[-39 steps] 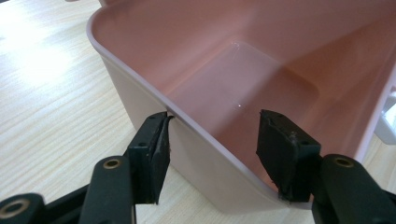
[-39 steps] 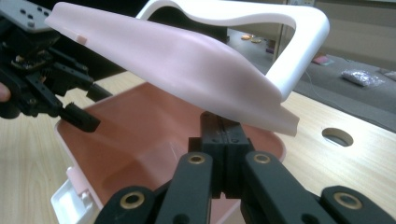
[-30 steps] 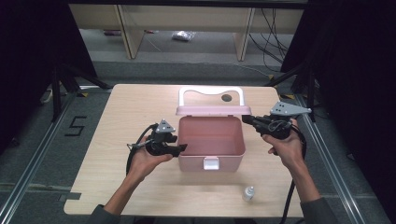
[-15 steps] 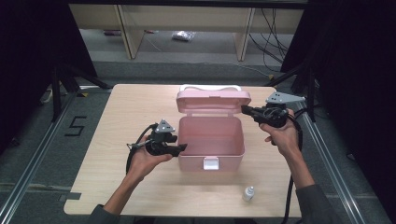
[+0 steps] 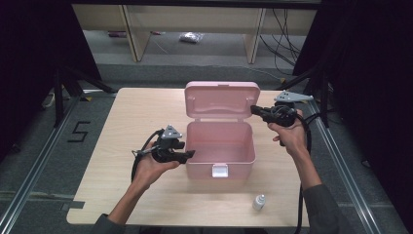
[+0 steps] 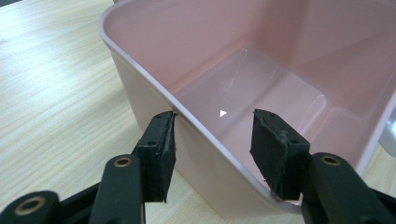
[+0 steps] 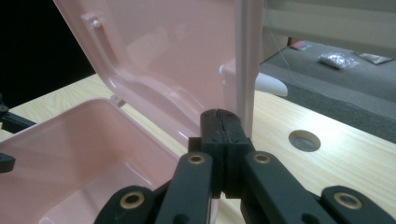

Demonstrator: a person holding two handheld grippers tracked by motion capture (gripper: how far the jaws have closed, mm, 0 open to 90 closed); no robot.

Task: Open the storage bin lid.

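A pink plastic box (image 5: 234, 168) stands in the middle of the table with its lid (image 5: 221, 100) raised upright, inner face toward me. The box is hollow and bare inside (image 6: 261, 93). My left gripper (image 5: 189, 155) straddles the box's left wall; in the left gripper view (image 6: 212, 140) one pad touches the rim from outside while the other hangs inside, apart from the wall, so it is open. My right gripper (image 5: 254, 110) is shut with nothing between its jaws. In the right gripper view (image 7: 219, 126) its tips rest against the lid's right edge (image 7: 245, 70).
A small white bottle (image 5: 259, 202) stands near the table's front edge, right of the box. A white latch (image 5: 219, 170) sits on the box's front wall. A round hole (image 7: 303, 140) lies in the tabletop behind the lid. Shelving stands beyond the table.
The lid has swung up so that its inner face now shows. My right gripper has moved left and away along with the lid's edge. The left gripper has stayed put.
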